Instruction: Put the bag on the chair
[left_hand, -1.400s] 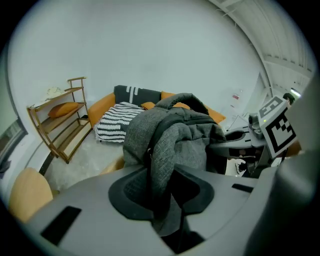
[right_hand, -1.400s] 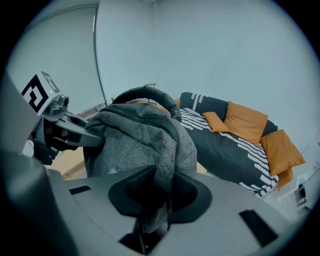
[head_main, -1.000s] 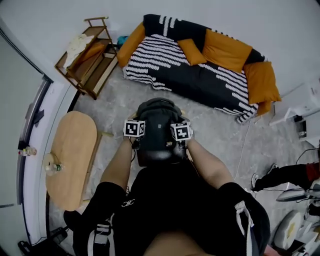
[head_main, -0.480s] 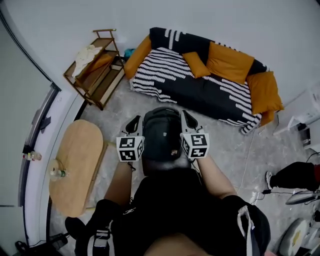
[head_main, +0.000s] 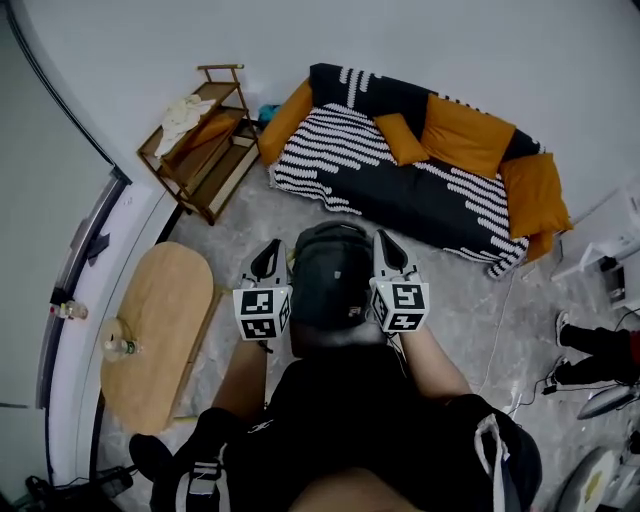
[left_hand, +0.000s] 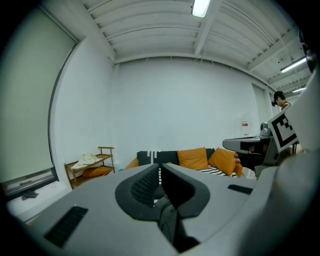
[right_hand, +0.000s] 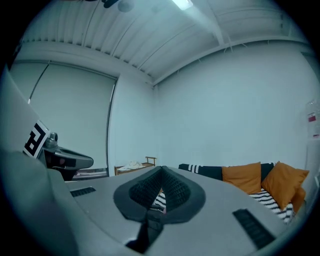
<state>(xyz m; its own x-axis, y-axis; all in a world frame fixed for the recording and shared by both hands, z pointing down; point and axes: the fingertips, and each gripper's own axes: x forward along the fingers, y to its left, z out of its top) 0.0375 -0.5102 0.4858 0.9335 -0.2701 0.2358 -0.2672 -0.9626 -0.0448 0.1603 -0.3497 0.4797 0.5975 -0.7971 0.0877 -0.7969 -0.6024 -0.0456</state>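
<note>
Below, a striped sofa stands by the wall, and a black backpack is carried in front of it.
From large to small: the sofa with orange cushions, the oval wooden counter at the left, a wooden shelf rack, then the backpack, close to the person's body and apart from the sofa. The left claw and the right claw flank it, each closed on dark fabric of the backpack. A small bottle stands on the counter.

Striped sofa with orange cushions at one o'clock, wooden shelf at eleven, oval desk at nine, grey floor, white wall.
</note>
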